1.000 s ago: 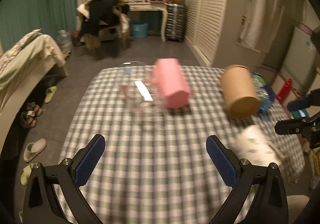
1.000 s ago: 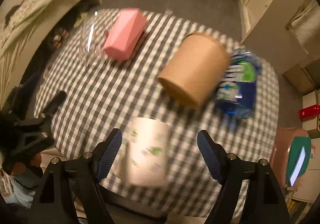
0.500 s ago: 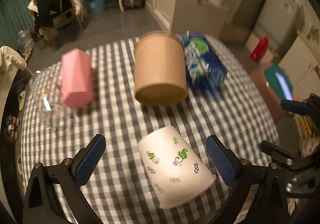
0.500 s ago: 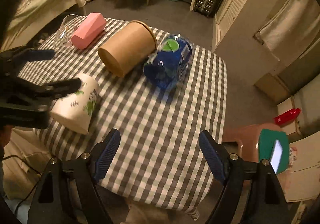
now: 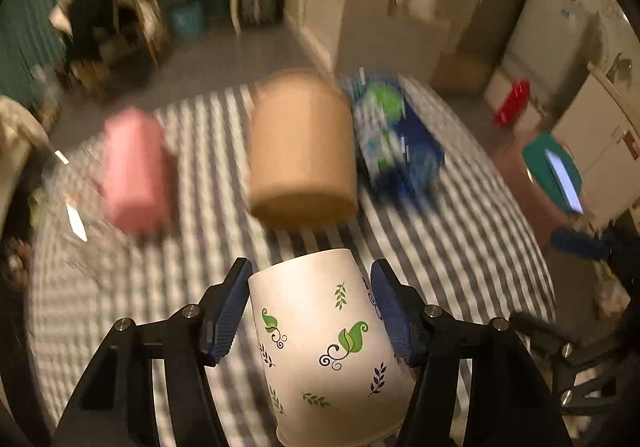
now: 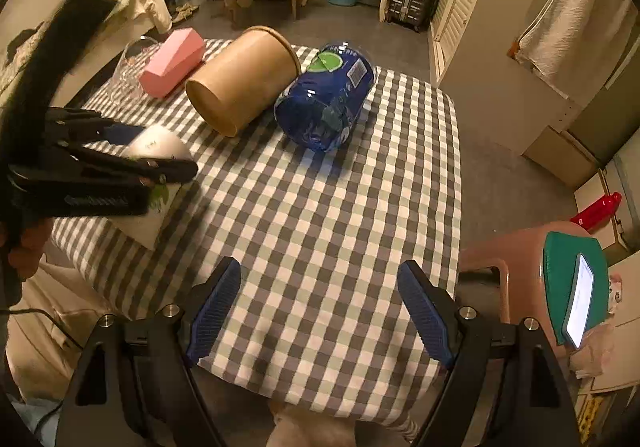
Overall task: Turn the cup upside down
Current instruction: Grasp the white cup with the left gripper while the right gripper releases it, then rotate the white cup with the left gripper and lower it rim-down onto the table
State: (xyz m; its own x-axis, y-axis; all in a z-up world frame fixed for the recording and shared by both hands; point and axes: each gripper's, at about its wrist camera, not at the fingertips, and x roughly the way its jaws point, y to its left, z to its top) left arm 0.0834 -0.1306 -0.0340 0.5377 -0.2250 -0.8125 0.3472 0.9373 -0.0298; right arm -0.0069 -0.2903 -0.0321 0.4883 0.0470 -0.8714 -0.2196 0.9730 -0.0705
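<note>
A white paper cup with green leaf prints (image 5: 324,339) lies on its side, base pointing away from me and rim toward the camera. My left gripper (image 5: 311,307) is shut on it, one blue pad (image 5: 230,311) on each side of its body. In the right wrist view the same cup (image 6: 158,163) shows at the left table edge, partly hidden by the left gripper (image 6: 132,167). My right gripper (image 6: 320,311) is open and empty above the near edge of the checked tablecloth (image 6: 320,207).
A brown paper tub (image 6: 244,81) lies on its side mid-table, with a blue plastic pack (image 6: 328,95) to its right, a pink box (image 6: 172,61) and a clear glass (image 6: 130,67) to its left. A pink stool with a green case and phone (image 6: 572,295) stands right of the table.
My left gripper moved forward over the white cup and closed on it. My right gripper stayed open and shifted only slightly.
</note>
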